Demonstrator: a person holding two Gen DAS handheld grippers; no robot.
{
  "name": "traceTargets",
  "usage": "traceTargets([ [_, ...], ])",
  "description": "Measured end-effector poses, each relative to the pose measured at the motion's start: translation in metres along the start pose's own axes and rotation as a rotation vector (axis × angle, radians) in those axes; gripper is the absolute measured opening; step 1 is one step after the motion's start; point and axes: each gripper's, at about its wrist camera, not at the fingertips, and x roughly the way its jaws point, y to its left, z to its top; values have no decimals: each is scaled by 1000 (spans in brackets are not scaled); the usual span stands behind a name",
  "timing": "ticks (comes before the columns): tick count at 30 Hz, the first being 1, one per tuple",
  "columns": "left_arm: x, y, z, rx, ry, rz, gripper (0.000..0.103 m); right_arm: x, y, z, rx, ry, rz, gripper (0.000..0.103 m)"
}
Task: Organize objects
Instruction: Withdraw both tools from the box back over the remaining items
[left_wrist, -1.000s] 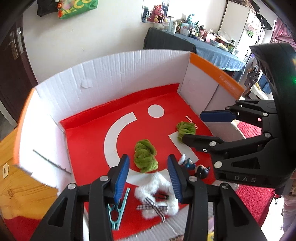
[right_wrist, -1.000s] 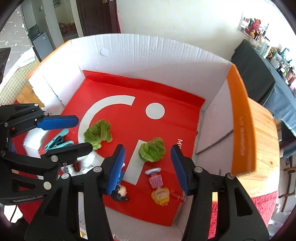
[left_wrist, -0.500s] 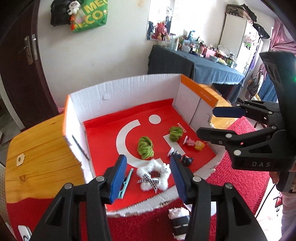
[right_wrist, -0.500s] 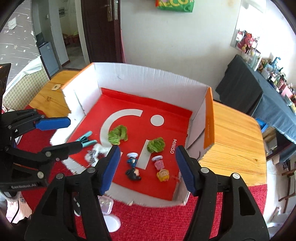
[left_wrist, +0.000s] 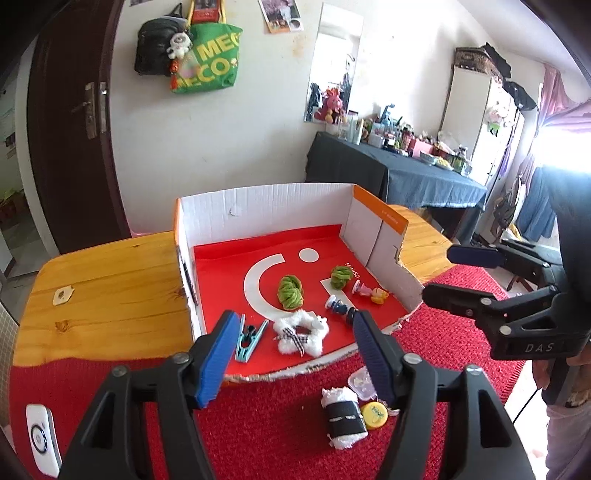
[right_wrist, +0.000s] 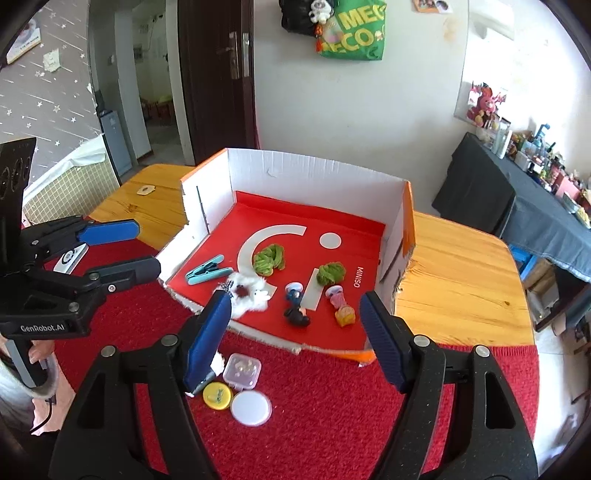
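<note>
- The box (left_wrist: 258, 206) sits on the wooden table (left_wrist: 107, 280). Its near wall is cut away, which gives both grippers level access to the red floor.
- Sorted items lie on the box floor in like pairs: two green yarn balls (left_wrist: 290, 291) (left_wrist: 340, 277) toward the middle, two figurines (right_wrist: 295, 301) (right_wrist: 341, 304) nearer the right wall.
- A teal clip (left_wrist: 249, 336) and a white fluffy ring (left_wrist: 301, 332) lie by the open front edge, within short reach.
- Unsorted items remain outside the box on the red mat (left_wrist: 424, 350): a black-and-white roll (left_wrist: 341, 415), a yellow disc (right_wrist: 217, 395), a white disc (right_wrist: 251, 408) and a clear case (right_wrist: 243, 371). They cluster just in front of the open edge.
- The left gripper (left_wrist: 295, 356) holds nothing. Its jaws are opening and frame the front of the box, with no pad touching any item.
- The right gripper (right_wrist: 293, 332) is also empty, with jaws opening. It hangs above the mat in front of the box.
- Judgement: both grippers stand clear of the box, so the widening jaws suit a pick from the mat cluster.
- Risk: the discs lie flat on the mat and offer little edge for the pads.
- A white device (left_wrist: 42, 439) lies at the left of the mat, well apart from the cluster.
</note>
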Motion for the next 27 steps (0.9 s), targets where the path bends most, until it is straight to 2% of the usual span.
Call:
traceTargets([
  [5,-11,-3,-20,-20,-36,21,73,-16,5,-21,27,-75,-6,79],
  [13,-18,-7,-53,-75,-85,54,88,-22,15,-62,81,-166,-34,87],
  [16,-13,-9,-67,-96,-83,76,90,-17,21,-77,87,-184,-50,90],
  [22,2,-12,-91,-85,-40,137,93,1,23,-98,90,-149,-89,92],
  [27,16,-12,-105,-99,18,119,96,14,17,-110,117,-101,-81,92],
])
